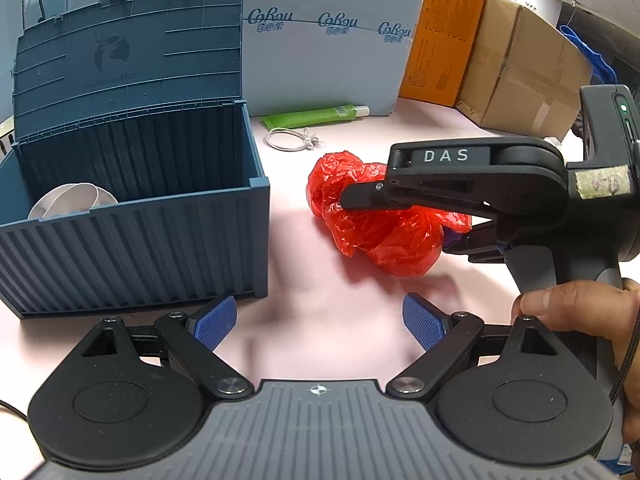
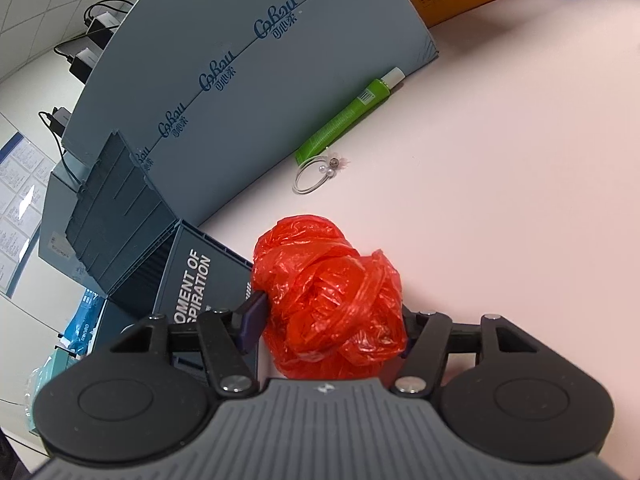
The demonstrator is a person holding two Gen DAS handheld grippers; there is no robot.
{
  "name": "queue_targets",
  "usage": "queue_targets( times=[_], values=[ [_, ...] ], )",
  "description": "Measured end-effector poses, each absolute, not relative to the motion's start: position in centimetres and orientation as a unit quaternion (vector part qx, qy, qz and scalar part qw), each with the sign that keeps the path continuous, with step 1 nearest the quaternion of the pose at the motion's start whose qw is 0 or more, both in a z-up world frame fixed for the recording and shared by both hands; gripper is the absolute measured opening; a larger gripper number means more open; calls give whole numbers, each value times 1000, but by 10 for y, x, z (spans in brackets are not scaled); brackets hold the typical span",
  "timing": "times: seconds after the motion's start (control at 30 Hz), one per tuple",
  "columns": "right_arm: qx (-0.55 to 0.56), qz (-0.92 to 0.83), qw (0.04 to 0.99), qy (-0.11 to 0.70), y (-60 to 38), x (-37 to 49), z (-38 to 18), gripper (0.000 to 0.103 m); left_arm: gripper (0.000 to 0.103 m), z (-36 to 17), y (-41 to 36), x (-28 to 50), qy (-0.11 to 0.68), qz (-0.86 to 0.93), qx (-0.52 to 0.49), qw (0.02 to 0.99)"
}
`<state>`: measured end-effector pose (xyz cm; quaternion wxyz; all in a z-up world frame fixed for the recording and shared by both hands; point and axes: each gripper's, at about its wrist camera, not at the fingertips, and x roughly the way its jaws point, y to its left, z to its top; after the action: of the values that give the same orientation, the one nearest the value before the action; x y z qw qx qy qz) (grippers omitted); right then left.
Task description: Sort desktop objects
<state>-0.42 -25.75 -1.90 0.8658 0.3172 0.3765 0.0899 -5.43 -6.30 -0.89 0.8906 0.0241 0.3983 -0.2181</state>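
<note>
The right gripper (image 2: 334,322) reaches in level above the pink table (image 1: 344,332), its body lying sideways in the left wrist view, with the person's hand (image 1: 588,312) wrapped around the handle below it. Its jaws are closed on a crumpled red plastic bag (image 2: 330,304), whose bulk bulges out between and in front of the fingers; one blue pad (image 2: 254,320) presses into the bag's side. The bag sits just beside the open blue container-shaped storage box (image 1: 132,216), off the box's right end, at or just above the tabletop. The left gripper (image 1: 320,326) hovers low near the front right corner of the box, pointing forward, with its jaws spread wide and nothing between the blue pads. Inside the box a white rounded object (image 1: 72,200) rests in the left part. Behind the bag, farther from the box, lie a white hair tie with beads (image 1: 290,140) and a green tube (image 1: 316,116), the tube against a grey cardboard panel (image 1: 320,40).
</note>
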Motion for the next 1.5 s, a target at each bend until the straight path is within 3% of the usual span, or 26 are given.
queue_targets(
  times=[0.63,0.8,0.87,1.13,1.5],
  values=[
    [298,107,865,389,-261,-37,-13,65,89,-17,-64,-63,430,-177,25,885],
    [281,91,877,380,-265,-44,-9,90,89,-19,-64,-63,440,-168,22,882],
    [281,79,881,372,-270,-47,-8,94,89,-19,-66,-64,442,-167,22,881],
    [304,37,894,328,-295,-64,-3,103,89,-21,-75,-64,450,-167,29,877],
    [329,-8,894,306,-325,-81,-2,103,89,-17,-101,-66,447,-202,42,870]
  ],
)
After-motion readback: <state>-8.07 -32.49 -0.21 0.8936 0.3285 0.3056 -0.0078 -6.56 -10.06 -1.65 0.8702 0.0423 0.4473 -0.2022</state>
